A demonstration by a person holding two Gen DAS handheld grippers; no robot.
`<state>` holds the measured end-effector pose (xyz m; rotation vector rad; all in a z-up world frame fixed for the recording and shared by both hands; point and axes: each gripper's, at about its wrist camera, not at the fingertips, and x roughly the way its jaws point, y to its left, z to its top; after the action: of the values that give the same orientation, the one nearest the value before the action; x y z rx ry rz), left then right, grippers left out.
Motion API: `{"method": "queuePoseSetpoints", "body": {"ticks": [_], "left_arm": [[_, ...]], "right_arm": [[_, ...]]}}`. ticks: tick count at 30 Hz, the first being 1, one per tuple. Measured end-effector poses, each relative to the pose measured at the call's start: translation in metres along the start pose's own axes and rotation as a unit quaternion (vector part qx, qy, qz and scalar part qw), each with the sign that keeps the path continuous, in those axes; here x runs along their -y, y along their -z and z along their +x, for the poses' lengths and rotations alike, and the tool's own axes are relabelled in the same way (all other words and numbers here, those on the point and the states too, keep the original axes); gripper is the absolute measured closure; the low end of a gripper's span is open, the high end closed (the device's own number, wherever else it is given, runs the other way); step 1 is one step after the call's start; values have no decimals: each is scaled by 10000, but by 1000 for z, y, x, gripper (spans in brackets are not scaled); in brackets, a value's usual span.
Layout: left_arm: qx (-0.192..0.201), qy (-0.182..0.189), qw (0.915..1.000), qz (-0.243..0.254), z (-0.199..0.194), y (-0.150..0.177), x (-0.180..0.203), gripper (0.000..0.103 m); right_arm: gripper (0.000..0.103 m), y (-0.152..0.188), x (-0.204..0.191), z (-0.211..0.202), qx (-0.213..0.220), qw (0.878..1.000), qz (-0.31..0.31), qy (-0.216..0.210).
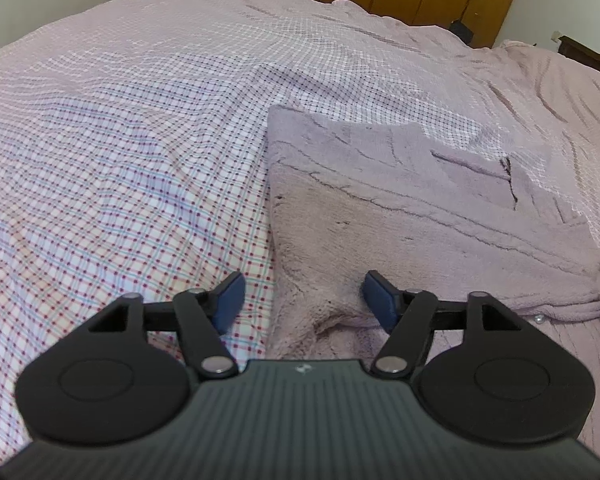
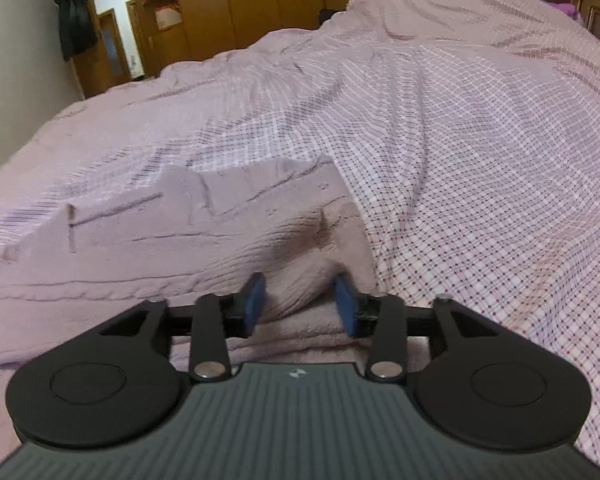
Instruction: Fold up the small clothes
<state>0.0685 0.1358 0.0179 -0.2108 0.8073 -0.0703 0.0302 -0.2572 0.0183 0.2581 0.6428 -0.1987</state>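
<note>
the lilac fleece garment lies folded on the checked bedsheet. the left gripper straddles its near left corner, jaws apart; the right gripper, also open and empty, straddles the near right edge.

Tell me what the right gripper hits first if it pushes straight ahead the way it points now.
Most likely the fuzzy lilac garment: the right gripper is open with a raised fold of it between its fingers, the checked bedsheet beyond. Exact depth is unclear.
</note>
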Motion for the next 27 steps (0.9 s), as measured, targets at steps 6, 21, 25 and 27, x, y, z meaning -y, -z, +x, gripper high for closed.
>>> {"method": "queuePoseSetpoints", "body": {"ticks": [6, 21, 25, 27], "left_arm": [[147, -102, 9997, 182, -21, 10, 11, 29], [384, -142, 9987, 319, -116, 71, 50, 16], [411, -140, 9981, 428, -140, 92, 61, 16], [431, -144, 9977, 495, -149, 99, 68, 16]], "right_arm": [[33, 10, 2, -55, 92, 9986, -164, -493], [14, 96, -8, -166, 193, 9856, -981, -1363], [12, 124, -15, -178, 53, 9807, -1159, -1575], [12, 135, -18, -179, -42, 9787, -1310, -1579]]}}
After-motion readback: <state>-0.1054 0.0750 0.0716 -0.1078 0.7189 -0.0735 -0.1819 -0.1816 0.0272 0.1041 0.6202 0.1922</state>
